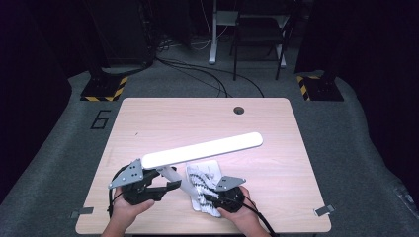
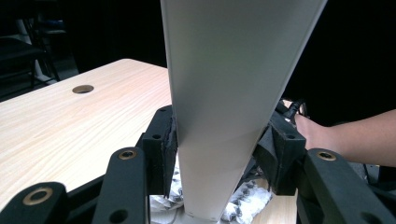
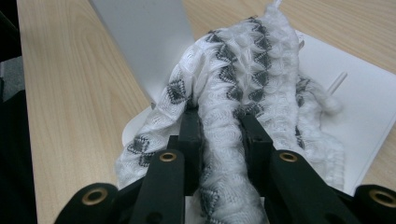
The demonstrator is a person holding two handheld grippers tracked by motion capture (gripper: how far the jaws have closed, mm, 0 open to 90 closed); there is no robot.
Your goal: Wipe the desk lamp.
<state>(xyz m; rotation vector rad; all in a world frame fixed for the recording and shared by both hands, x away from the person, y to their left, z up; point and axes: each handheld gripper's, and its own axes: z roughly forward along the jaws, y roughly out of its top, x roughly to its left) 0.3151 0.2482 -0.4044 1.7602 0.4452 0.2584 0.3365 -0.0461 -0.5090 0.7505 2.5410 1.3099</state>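
right hand-held gripper [image 3: 219, 135]: pinching cloth [image 3: 243, 74] | left hand-held gripper [image 2: 219, 154]: clamping lamp arm [image 2: 229, 84]

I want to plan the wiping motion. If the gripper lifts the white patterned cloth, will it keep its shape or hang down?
The cloth will probably hang limp: it bunches in soft folds where the right gripper pinches it. It looks light and knitted, so it should grip well, though loose ends may drag across the lamp base.
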